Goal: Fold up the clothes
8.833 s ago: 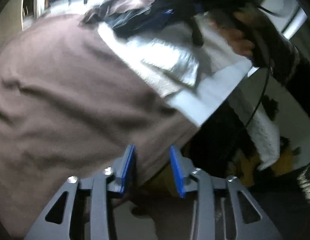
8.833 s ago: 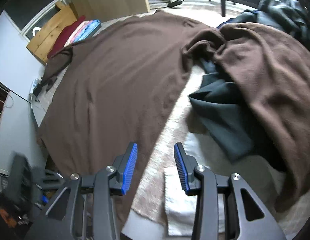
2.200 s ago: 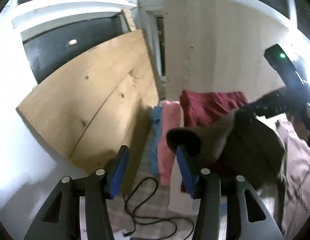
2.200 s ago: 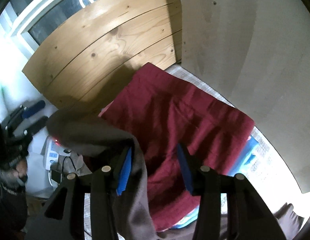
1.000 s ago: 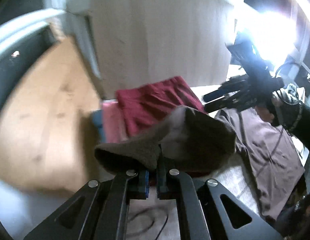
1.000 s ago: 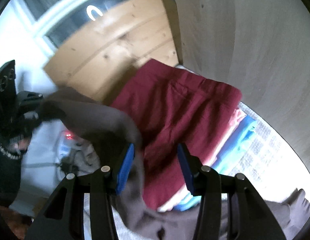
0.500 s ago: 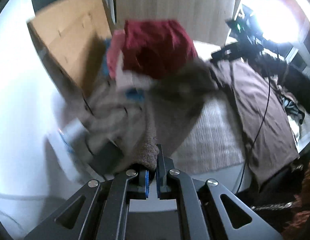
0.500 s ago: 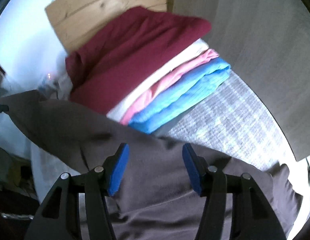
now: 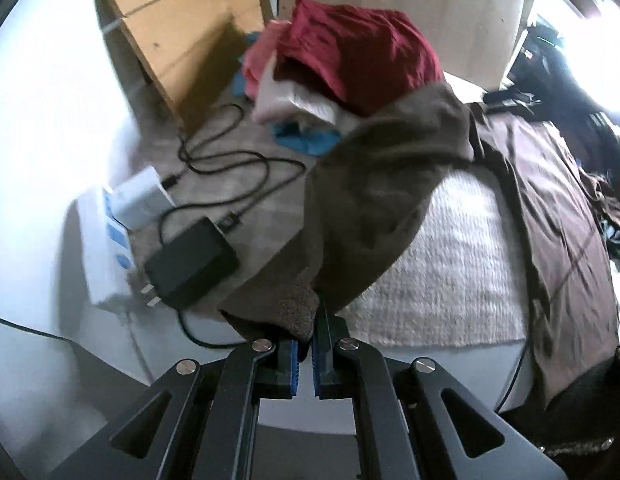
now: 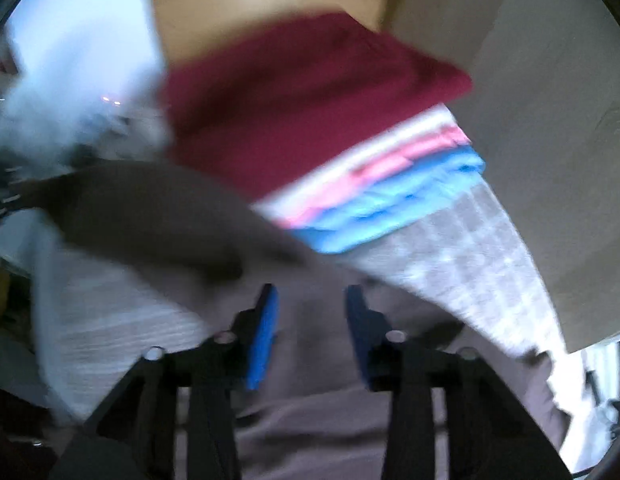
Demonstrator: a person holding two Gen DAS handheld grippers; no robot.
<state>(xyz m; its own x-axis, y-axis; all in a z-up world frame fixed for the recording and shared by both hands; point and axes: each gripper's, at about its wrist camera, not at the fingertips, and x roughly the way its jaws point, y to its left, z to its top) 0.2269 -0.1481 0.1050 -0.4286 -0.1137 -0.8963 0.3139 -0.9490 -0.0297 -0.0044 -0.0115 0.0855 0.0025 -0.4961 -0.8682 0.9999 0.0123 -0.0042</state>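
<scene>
The left gripper (image 9: 305,354) is pinching the brown garment's (image 9: 373,200) corner between clenched jaws, cloth trailing ahead toward the folded stack (image 9: 341,68). The right gripper (image 10: 310,336) is hovering released over the same brown cloth, stack beyond.

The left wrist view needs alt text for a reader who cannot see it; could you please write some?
The left gripper is shut on a corner of a brown knit garment that trails across a pale woven mat. Behind it sits a stack of folded clothes topped by a dark red piece, with a black power adapter and cables to the left.
</scene>
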